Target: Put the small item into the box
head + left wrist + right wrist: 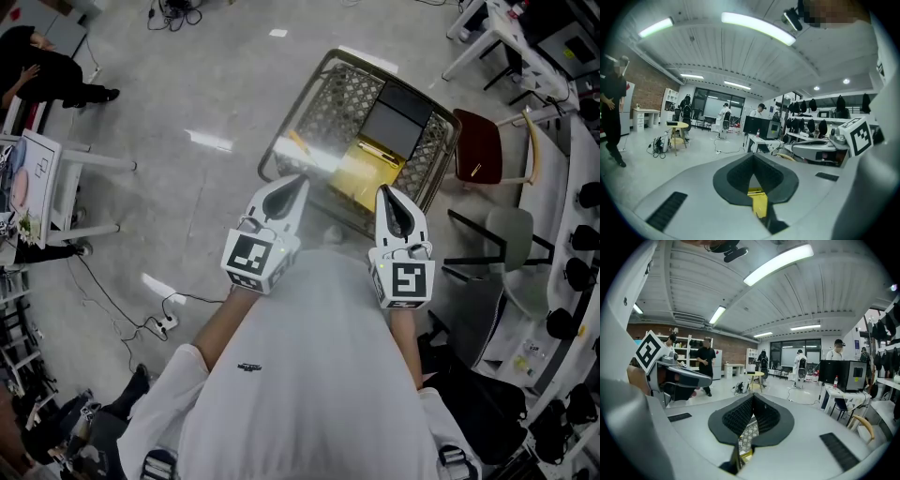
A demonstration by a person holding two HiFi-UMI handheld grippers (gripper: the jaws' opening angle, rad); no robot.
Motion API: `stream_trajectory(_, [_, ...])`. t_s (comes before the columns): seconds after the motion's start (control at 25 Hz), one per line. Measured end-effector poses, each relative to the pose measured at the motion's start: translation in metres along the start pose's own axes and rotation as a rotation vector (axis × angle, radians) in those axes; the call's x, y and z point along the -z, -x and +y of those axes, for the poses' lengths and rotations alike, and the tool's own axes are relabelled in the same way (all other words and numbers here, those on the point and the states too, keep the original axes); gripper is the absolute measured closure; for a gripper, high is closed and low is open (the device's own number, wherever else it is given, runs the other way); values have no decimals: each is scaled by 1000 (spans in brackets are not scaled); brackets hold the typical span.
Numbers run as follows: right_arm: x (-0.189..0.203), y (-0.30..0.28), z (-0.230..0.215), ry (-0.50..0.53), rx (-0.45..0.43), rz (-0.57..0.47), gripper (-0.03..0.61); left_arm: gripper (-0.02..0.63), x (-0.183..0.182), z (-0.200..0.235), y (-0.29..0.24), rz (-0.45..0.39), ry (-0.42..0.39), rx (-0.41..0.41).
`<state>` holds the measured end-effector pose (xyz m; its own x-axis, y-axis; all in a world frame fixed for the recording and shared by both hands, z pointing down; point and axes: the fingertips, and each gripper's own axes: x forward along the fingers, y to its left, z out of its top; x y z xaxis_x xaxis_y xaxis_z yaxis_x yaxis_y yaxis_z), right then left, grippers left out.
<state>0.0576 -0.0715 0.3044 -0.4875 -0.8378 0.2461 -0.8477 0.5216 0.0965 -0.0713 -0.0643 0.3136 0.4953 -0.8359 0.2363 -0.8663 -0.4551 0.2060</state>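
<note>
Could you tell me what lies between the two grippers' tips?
In the head view, the wire basket's near rim and a yellow item inside it show between the left gripper and the right gripper.

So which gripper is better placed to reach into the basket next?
Probably left. The left gripper and right gripper are both shut and empty near the basket's front rim, but the left tip points at the yellow box, the right at the mesh.
</note>
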Motion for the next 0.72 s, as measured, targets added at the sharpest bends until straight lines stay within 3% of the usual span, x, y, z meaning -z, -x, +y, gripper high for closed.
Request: stream_trajectory(0.72, [9, 14, 6, -32, -12, 25, 580, 612, 4, -9, 9, 19, 7, 20])
